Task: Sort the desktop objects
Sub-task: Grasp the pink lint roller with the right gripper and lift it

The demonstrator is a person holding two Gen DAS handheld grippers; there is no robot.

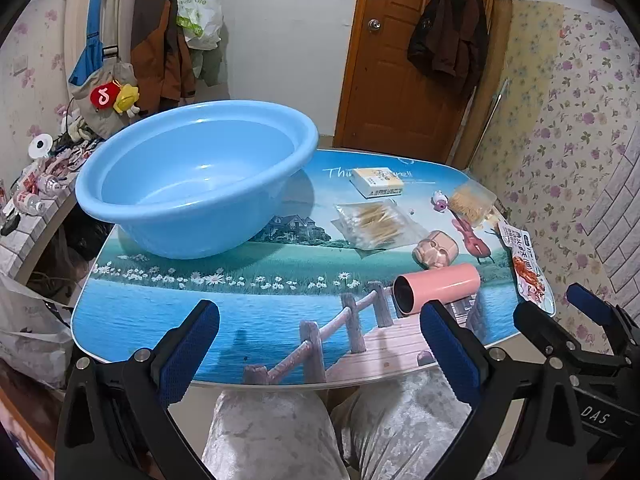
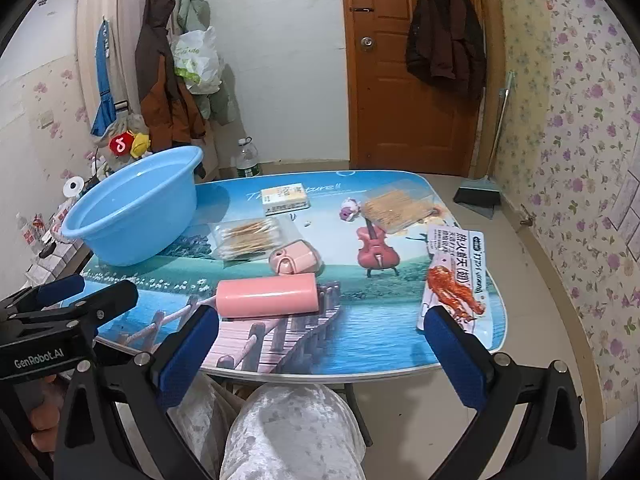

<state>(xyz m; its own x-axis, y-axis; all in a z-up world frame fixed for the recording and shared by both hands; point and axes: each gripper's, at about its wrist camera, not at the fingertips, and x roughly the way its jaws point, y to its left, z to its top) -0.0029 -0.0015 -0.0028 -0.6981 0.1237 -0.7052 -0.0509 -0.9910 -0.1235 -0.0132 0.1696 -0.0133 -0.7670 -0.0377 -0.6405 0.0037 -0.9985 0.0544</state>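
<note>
A light blue basin (image 1: 192, 184) (image 2: 136, 216) stands empty on the far left of the picture-printed table (image 1: 248, 320) (image 2: 360, 340). To its right lie a small yellow-white box (image 1: 378, 182) (image 2: 285, 199), a bag of cotton swabs (image 1: 374, 226) (image 2: 250, 238), a pink holder (image 1: 436, 252) (image 2: 296, 262), a pink cylinder (image 1: 436, 288) (image 2: 268, 295), a toothpick packet (image 1: 470, 202) (image 2: 396, 208), a tiny pink toy (image 1: 440, 202) (image 2: 349, 209) and a snack packet (image 1: 526, 270) (image 2: 456, 280). My left gripper (image 1: 320, 344) and right gripper (image 2: 324, 344) hover open above the near edge, holding nothing.
Jackets and bags hang on the far wall and on a wooden door (image 2: 404, 80). A cluttered ledge (image 1: 32, 200) lies left of the table. A dustpan (image 2: 478, 196) and a water bottle (image 2: 247, 159) stand on the floor. The person's knees (image 1: 288, 432) are under the near edge.
</note>
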